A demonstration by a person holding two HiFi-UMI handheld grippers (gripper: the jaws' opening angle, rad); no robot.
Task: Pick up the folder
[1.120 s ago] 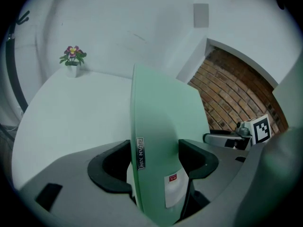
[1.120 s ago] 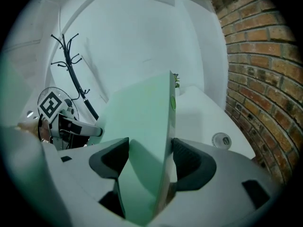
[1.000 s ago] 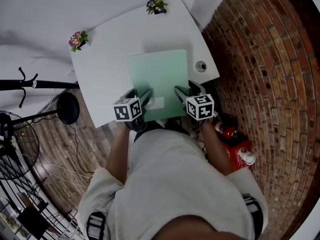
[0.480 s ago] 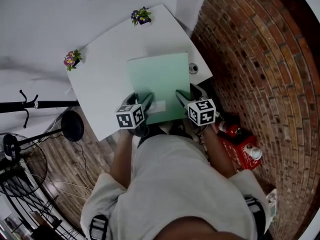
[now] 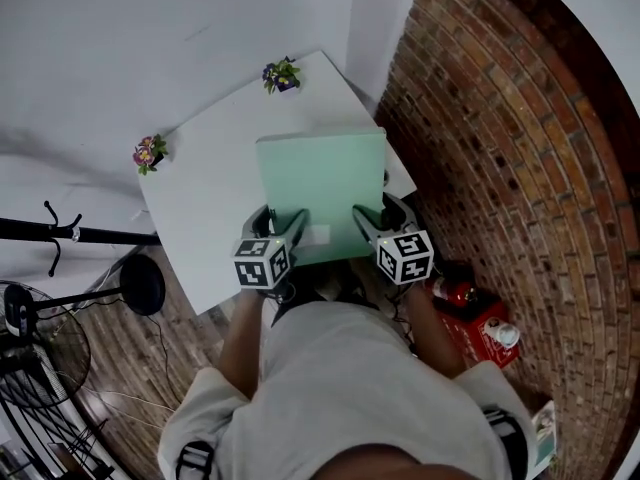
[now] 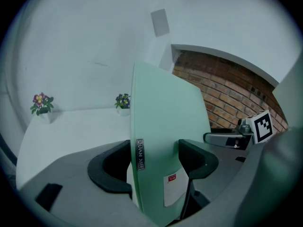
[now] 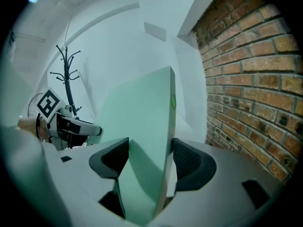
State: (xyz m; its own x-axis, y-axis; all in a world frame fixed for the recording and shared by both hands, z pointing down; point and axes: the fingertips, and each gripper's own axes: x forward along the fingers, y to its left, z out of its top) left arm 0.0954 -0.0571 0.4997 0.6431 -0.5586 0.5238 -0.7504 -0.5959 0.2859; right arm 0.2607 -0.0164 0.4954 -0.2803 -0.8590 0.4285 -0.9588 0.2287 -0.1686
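Observation:
A pale green folder point(image 5: 322, 183) is held above the white table point(image 5: 215, 198), its far edge tilted up. My left gripper point(image 5: 289, 224) is shut on its near left corner, and my right gripper point(image 5: 366, 220) is shut on its near right corner. In the left gripper view the folder point(image 6: 163, 141) stands on edge between the two dark jaws, with a white label and a small metal tag on it. The folder point(image 7: 142, 141) in the right gripper view is likewise clamped between the jaws.
Two small flower pots point(image 5: 148, 154) point(image 5: 281, 74) stand at the table's far corners. A brick wall point(image 5: 500, 148) runs along the right. On the floor at right is a red box point(image 5: 480, 313). A black coat stand base point(image 5: 140, 286) is at left.
The folder has risen off the table, its far edge lifting, with both grippers still clamped on its near corners. The small round thing on the table at right is now hidden behind it.

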